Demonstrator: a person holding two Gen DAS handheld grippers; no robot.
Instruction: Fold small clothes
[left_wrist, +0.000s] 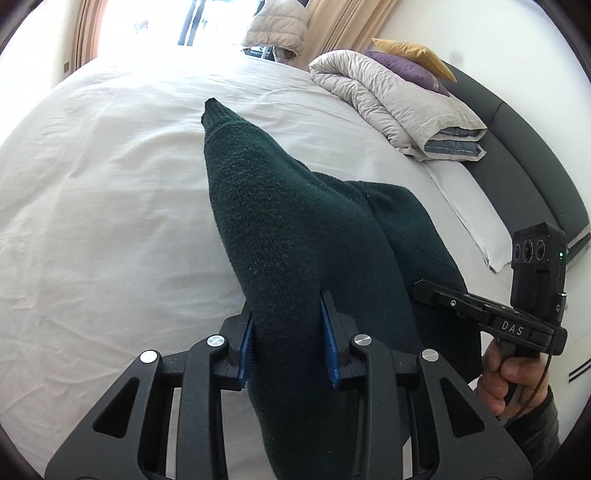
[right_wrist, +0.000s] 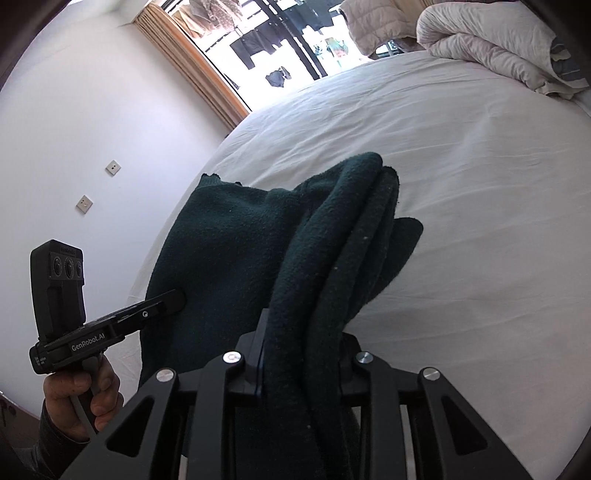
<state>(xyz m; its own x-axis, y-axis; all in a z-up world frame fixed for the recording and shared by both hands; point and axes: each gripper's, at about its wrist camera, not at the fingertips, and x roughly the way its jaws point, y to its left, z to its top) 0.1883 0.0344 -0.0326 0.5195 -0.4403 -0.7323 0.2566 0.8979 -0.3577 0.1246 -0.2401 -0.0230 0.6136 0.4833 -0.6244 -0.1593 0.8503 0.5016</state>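
A dark green knitted garment (left_wrist: 280, 229) is held up over the white bed (left_wrist: 92, 206). My left gripper (left_wrist: 290, 332) is shut on one bunched part of it, the cloth filling the gap between the blue pads. My right gripper (right_wrist: 301, 354) is shut on another thick fold of the same garment (right_wrist: 229, 243), which drapes forward over its fingers. Each gripper shows in the other's view, the right one (left_wrist: 443, 295) at the garment's right edge and the left one (right_wrist: 166, 301) at its left side. The fingertips are hidden by cloth.
A folded beige duvet (left_wrist: 395, 107) with purple and yellow cushions (left_wrist: 410, 64) lies at the head of the bed by a dark headboard (left_wrist: 535, 158). A bright window with curtains (right_wrist: 192, 62) is beyond the bed. A white wall (right_wrist: 74, 129) is at the left.
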